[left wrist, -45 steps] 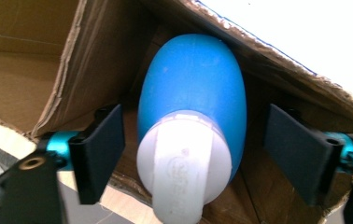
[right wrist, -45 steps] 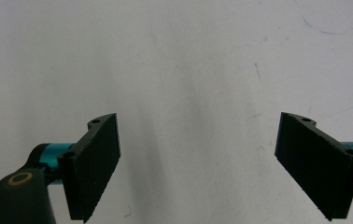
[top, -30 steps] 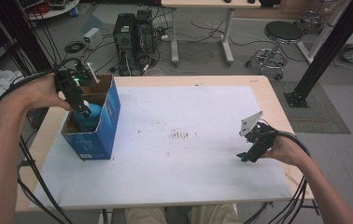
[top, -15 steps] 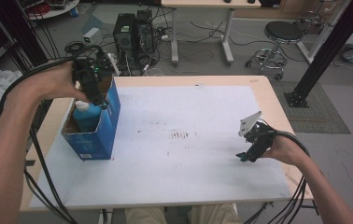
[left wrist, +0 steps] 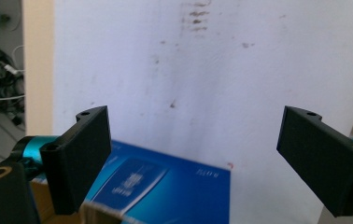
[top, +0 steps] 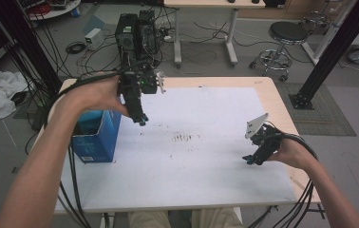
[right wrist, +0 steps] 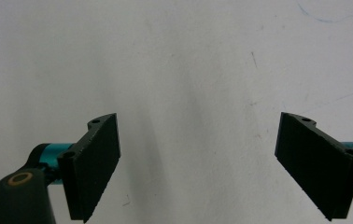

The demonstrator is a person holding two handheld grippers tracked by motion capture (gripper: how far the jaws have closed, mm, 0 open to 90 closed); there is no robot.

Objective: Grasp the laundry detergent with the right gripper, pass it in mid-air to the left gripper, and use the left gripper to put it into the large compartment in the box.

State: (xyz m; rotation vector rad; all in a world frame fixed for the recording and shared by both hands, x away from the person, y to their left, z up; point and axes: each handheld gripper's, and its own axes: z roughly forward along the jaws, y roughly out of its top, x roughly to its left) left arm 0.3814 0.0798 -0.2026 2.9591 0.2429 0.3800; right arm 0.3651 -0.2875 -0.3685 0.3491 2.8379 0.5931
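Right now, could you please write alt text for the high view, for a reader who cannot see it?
A person's left gripper hangs open and empty above the white table, just right of an open blue cardboard box at the table's left edge. The right gripper, also open and empty, rests low near the right edge. Faint dark smudges mark the table's middle.

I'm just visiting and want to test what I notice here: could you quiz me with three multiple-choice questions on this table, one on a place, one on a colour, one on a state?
1. Where does the box stand?
A. table's left edge
B. table's middle
C. on the floor

2. What colour is the box?
A. red
B. blue
C. green

3. How are the left gripper jaws?
A. clamped on the box
C. shut, empty
B. wide apart, empty

Answers: 1 A, high view shows it at the left edge; 2 B, blue walls; 3 B, nothing between the spread jaws.
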